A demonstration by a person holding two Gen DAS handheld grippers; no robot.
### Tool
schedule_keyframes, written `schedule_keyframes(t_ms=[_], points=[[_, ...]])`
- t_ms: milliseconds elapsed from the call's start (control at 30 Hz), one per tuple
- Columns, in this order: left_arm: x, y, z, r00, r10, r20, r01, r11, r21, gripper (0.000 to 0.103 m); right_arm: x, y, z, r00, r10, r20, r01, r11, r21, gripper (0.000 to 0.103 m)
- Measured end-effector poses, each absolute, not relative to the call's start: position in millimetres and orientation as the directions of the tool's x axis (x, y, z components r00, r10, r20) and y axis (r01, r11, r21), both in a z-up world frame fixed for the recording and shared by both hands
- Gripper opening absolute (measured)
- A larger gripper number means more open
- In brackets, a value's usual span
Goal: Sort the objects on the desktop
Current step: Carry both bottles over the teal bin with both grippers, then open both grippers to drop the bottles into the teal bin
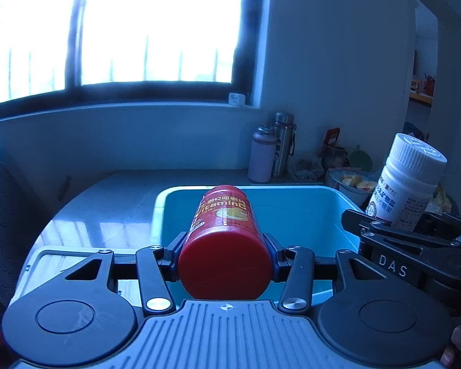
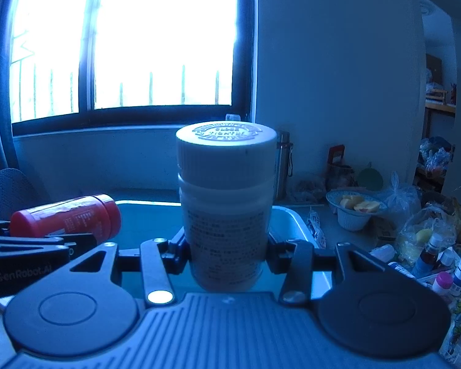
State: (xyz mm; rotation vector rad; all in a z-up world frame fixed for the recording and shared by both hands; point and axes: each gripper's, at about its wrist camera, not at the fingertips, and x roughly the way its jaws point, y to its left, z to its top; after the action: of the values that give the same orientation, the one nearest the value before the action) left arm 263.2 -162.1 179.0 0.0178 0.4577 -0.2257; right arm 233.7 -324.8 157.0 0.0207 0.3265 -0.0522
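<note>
We cannot see left gripper (image 1: 226, 259) pads: red bottle (image 1: 224, 240) covers them. White bottle (image 2: 226, 209) hides right gripper (image 2: 227, 258) pads and part of blue bin (image 2: 295, 218) behind it. White bottle label print too small to read. Window (image 1: 113, 27) overexposed; outside blank. Clutter beside bowl (image 2: 353, 212) blurred, cut off at right edge. Only fingertips of hand (image 1: 459, 349) visible.
</note>
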Motion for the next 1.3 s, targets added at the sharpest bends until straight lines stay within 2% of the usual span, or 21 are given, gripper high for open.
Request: schedule_keyframes(t_ms=[567, 667, 800, 933, 1000, 1300], points=[[320.8, -184.3, 136.8, 0.817, -0.122, -0.563, 0.149, 0.989, 0.002, 0.05, 307.9, -342.6, 115.5, 0.856, 0.014, -0.517, 0.003, 1.0, 0.031, 0.048], [321.8, -180.7, 134.8, 0.824, -0.097, -0.558, 0.123, 0.992, 0.01, 0.053, 308.1, -340.9, 116.2, 0.862, 0.005, -0.508, 0.006, 1.0, 0.02, 0.052], [325.4, -179.4, 137.1, 0.823, -0.077, -0.562, 0.109, 0.994, 0.024, 0.055, 309.3, -340.3, 120.0, 0.869, 0.002, -0.494, 0.007, 1.0, 0.015, 0.062], [328.5, -180.0, 137.5, 0.819, -0.077, -0.568, 0.107, 0.994, 0.021, 0.057, 308.8, -342.5, 120.5, 0.869, 0.013, -0.494, -0.001, 1.0, 0.026, 0.064], [328.2, -181.6, 137.1, 0.821, -0.075, -0.566, 0.108, 0.994, 0.024, 0.063, 310.5, -343.9, 119.7, 0.869, 0.015, -0.494, -0.003, 1.0, 0.024, 0.065], [323.0, -183.5, 142.5, 0.835, -0.055, -0.548, 0.081, 0.996, 0.023, 0.064, 307.3, -349.5, 122.6, 0.876, 0.051, -0.479, -0.034, 0.998, 0.045, 0.066]])
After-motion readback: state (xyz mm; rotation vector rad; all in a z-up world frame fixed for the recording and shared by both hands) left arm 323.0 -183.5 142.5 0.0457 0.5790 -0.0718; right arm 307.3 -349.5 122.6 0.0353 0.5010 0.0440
